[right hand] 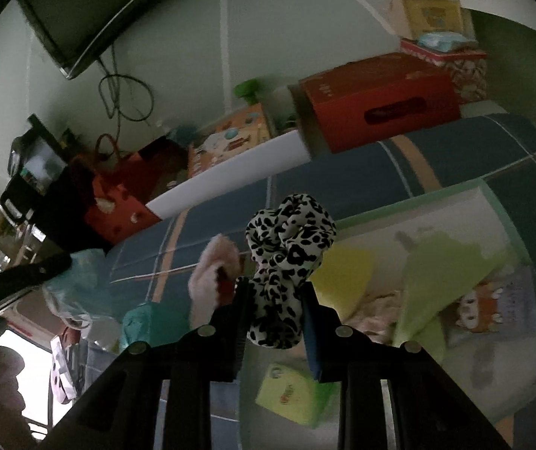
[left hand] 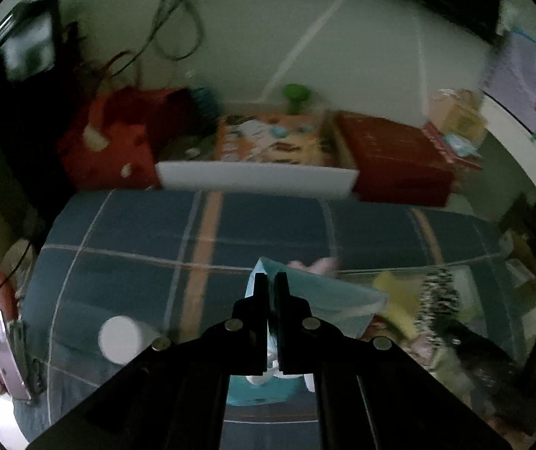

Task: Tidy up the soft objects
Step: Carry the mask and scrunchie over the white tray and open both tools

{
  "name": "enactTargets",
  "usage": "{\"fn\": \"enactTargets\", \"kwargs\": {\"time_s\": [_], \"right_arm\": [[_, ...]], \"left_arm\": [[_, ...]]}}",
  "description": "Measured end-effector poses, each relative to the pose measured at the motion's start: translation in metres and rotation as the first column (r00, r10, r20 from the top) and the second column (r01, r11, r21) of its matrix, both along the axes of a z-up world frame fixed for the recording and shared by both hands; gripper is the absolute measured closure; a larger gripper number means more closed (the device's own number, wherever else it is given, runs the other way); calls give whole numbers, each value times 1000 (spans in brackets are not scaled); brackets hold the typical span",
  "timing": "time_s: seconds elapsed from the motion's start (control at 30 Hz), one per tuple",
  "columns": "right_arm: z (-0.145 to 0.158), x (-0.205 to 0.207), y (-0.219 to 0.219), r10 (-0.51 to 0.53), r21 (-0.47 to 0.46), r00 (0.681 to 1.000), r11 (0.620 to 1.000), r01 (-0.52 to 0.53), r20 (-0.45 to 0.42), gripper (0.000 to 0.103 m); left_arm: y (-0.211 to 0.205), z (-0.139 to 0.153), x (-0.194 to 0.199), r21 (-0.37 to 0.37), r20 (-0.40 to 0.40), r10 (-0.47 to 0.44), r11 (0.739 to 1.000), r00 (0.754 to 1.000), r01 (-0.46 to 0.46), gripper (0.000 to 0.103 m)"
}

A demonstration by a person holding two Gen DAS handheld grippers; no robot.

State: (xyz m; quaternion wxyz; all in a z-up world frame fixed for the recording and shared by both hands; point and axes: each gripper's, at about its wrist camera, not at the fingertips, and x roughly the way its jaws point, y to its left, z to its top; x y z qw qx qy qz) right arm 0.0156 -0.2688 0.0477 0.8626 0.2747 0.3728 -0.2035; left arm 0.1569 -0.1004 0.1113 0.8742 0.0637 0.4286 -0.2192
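Black-and-white leopard-spotted scrunchie point(right hand: 290, 258), blue plaid bedcover point(left hand: 268, 225), pale-blue mask point(left hand: 320, 300).

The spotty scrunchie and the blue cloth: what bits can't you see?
- Spotty scrunchie, right wrist view: its sides hide behind the right gripper fingers.
- Blue cloth, left wrist view: its lower part hides behind the left gripper; blurred.

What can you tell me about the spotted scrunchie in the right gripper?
The scrunchie is a gathered fabric ring, white with black leopard-like spots, soft and ruffled. The right gripper is shut on its lower part; its bunched upper loops stand up above the fingertips. It is lifted clear, above the clear bin holding yellow and green soft items. In the left wrist view it shows blurred at the right. Only the gripper's fingers touch it.
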Motion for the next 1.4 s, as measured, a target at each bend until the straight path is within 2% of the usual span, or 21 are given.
{"fn": "enactTargets", "kwargs": {"time_s": [0.17, 0.57, 0.8, 0.93, 1.0, 1.03, 1.07, 1.13, 1.23, 1.27, 1.4], "right_arm": [[-4, -16, -21, -62, -5, 998, 998, 62, -25, 75], [-11, -61, -69, -226, 9, 973, 974, 227, -54, 75], [-12, -61, -71, -218, 19, 974, 975, 219, -60, 73], [-13, -58, -69, -208, 7, 975, 978, 209, -74, 72], [-12, -58, -68, -211, -2, 974, 977, 212, -80, 72], [-12, -58, -68, -214, -6, 973, 977, 214, -85, 72], [-12, -58, -68, -217, -10, 972, 976, 217, -92, 71], [-12, -56, -68, -222, -19, 969, 975, 222, -106, 66], [-11, -57, -67, -226, -34, 967, 974, 223, -117, 56], [-9, -57, -66, -226, -40, 967, 974, 222, -119, 50], [-5, -55, -63, -227, -70, 965, 973, 219, -130, 45]], "left_arm": [[-41, -2, -16, 12, -5, -84, 996, 996, 84, 100], [-125, -46, -50, 70, -89, -237, 967, 968, 243, 100], [-154, -85, -60, 104, -171, -279, 949, 945, 299, 100], [-154, -103, -57, 106, -222, -263, 951, 939, 291, 99], [-150, -103, -55, 107, -219, -257, 953, 941, 285, 91], [-148, -101, -55, 104, -218, -252, 954, 943, 279, 74], [-144, -98, -54, 94, -219, -247, 958, 944, 272, 50], [-138, -93, -51, 68, -213, -238, 964, 948, 257, 34], [-127, -83, -48, 40, -197, -217, 973, 956, 229, 34], [-124, -81, -47, 37, -193, -207, 975, 959, 218, 30], [-110, -74, -41, 32, -185, -176, 982, 967, 184, 19]]}}
